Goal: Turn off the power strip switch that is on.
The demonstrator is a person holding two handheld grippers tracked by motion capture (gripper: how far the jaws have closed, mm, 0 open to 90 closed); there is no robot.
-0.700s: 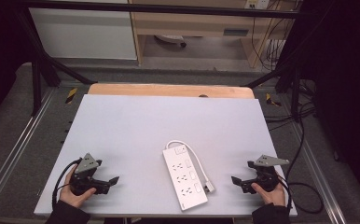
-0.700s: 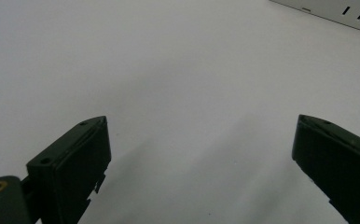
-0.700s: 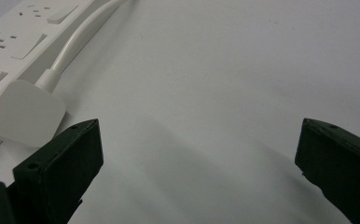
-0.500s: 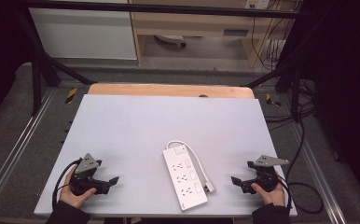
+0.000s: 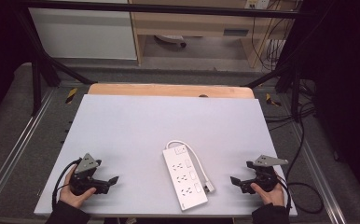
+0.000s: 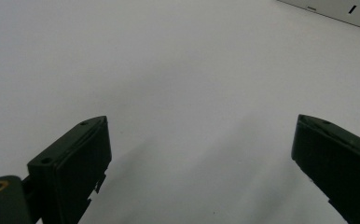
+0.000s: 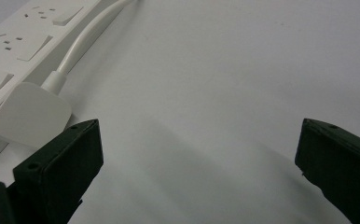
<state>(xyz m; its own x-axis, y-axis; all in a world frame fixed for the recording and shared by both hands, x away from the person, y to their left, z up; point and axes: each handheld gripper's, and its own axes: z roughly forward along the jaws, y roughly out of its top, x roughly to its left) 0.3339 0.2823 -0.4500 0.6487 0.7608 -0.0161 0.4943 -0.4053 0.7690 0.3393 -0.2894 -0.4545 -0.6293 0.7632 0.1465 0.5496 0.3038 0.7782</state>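
A white power strip (image 5: 184, 177) lies at the front middle of the table, its white cord (image 5: 193, 153) looping along its right side to a white plug (image 5: 208, 188). My left gripper (image 5: 114, 179) rests open near the front left edge, jaws pointing right toward the strip, whose edge (image 6: 336, 8) shows at the top right of the left gripper view. My right gripper (image 5: 234, 180) rests open near the front right corner, pointing left. In the right gripper view the plug (image 7: 29, 114) and strip (image 7: 24, 37) lie just beyond the left jaw. Nothing sits between either pair of jaws.
The pale grey table top (image 5: 169, 121) has a wooden strip (image 5: 169, 90) along its far edge. Black cables (image 5: 304, 186) trail off the right side. Black frame posts (image 5: 38, 74) and a white cabinet (image 5: 85, 32) stand behind the table.
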